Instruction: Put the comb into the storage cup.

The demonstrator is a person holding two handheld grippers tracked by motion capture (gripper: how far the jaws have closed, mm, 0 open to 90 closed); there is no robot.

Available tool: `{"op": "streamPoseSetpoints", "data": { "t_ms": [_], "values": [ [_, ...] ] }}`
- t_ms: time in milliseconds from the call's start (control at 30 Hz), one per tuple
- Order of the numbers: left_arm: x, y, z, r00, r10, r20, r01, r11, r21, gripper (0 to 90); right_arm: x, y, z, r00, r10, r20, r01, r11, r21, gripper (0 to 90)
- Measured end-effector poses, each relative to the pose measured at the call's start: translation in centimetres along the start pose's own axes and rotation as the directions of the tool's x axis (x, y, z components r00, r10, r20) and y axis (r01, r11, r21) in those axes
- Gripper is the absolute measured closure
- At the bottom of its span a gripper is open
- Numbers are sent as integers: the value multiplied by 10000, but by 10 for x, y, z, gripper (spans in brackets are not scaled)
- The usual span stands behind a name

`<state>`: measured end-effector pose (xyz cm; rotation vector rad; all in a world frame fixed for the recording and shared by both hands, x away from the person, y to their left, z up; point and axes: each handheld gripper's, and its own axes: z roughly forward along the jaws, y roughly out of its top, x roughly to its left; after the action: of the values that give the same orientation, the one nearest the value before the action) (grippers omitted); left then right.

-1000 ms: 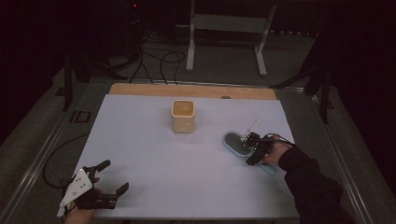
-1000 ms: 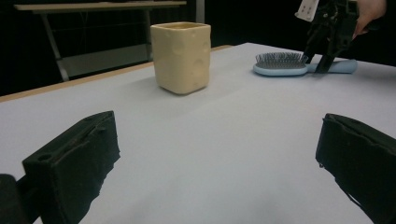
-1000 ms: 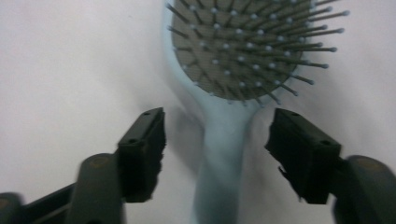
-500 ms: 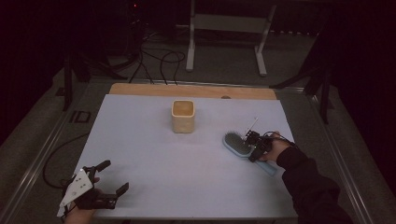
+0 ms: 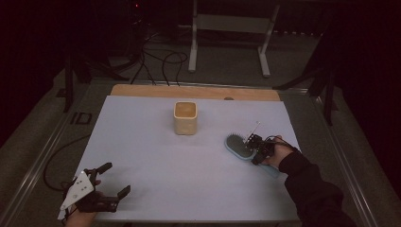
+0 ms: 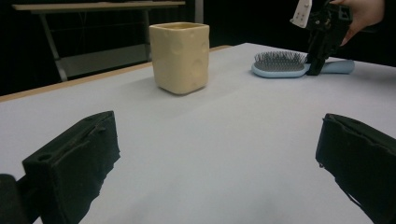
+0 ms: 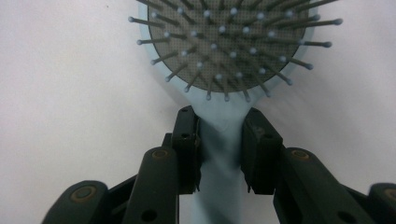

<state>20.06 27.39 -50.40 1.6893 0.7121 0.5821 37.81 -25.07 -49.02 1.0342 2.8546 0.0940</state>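
High view first: at the near left corner of the white surface [image 5: 156, 165] we see the left hand-held gripper [image 5: 112, 181] lying low, jaws spread wide around nothing. Mid-surface stands a cream square cup [image 5: 185, 117]. Right of it lies a light-blue hairbrush [image 5: 235, 145], bristles up, with the right hand-held gripper [image 7: 220, 149] clamped on its handle just behind the head.

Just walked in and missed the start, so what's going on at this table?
A person works with a handheld gripper in each hand. The right gripper has its jaws closed on the neck of a light blue hairbrush, which lies bristles up on the white table. The left gripper rests open near the table's front left corner, holding nothing. A cream square cup stands upright mid-table, untouched.
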Motion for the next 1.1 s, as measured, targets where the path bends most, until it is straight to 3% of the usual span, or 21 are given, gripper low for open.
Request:
{"op": "streamPoseSetpoints", "data": {
  "t_ms": [200, 333, 367, 467, 533, 600, 667, 700, 733, 933, 967, 1000, 1033, 1100],
  "values": [
    [0, 0, 0, 10000, -14, -5, 14, 10000, 7, 0, 6, -9, 0, 9994, 202, 280, -183, 9976, -669, 701],
    [0, 0, 0, 10000, -23, -21, 23, 10000, 11, 0, 10, -11, 0, 9977, 30, 670, 29, 9962, -867, 704],
    [0, 0, 1, 10000, -23, -16, 24, 10000, 11, 0, 11, -12, -1, 9977, 250, 635, -192, 9957, -908, 704],
    [0, 0, 0, 10000, -16, -26, 16, 10000, 8, 0, 10, -14, -1, 9979, 112, 632, -45, 9945, -1042, 705],
    [0, 0, 0, 10000, -36, -42, 36, 10000, -7, 0, 9, -14, -2, 9981, 257, 552, -187, 9923, -1224, 705],
    [1, 0, 0, 10000, -54, -41, 54, 10000, -2, 0, 10, -14, -2, 9967, 270, 765, -151, 9882, -1522, 706],
    [0, 0, 0, 10000, -39, -40, 39, 10000, 11, 0, 10, -13, -2, 9980, 312, 546, -222, 9872, -1580, 706],
    [0, 0, 0, 10000, -35, -35, 35, 10000, -2, 0, 11, -12, -2, 9972, 301, 684, -172, 9831, -1821, 706],
    [0, 0, 0, 10000, -39, -37, 39, 10000, -1, 0, 10, -11, -2, 9987, 374, 351, -306, 9837, -1773, 705],
    [0, 0, 0, 10000, -43, -39, 43, 10000, -7, 0, 15, -7, -8, 9984, 517, 217, -446, 9662, -2538, 706],
    [0, 0, 0, 10000, -31, -42, 31, 10000, -4, 0, 15, -7, -10, 9975, 622, 346, -501, 9588, -2796, 707],
    [0, 0, 0, 10000, -42, -37, 42, 10000, 1, 0, 15, -7, -12, 9978, 640, 166, -566, 9568, -2853, 706],
    [0, 0, 0, 10000, -39, -38, 39, 10000, 4, 0, 15, -7, -14, 9975, 685, 188, -586, 9433, -3267, 706],
    [0, 0, 0, 10000, -37, -45, 37, 10000, 13, 0, 14, -7, -20, 9974, 713, -38, -681, 9344, -3497, 706]
  ]
}}
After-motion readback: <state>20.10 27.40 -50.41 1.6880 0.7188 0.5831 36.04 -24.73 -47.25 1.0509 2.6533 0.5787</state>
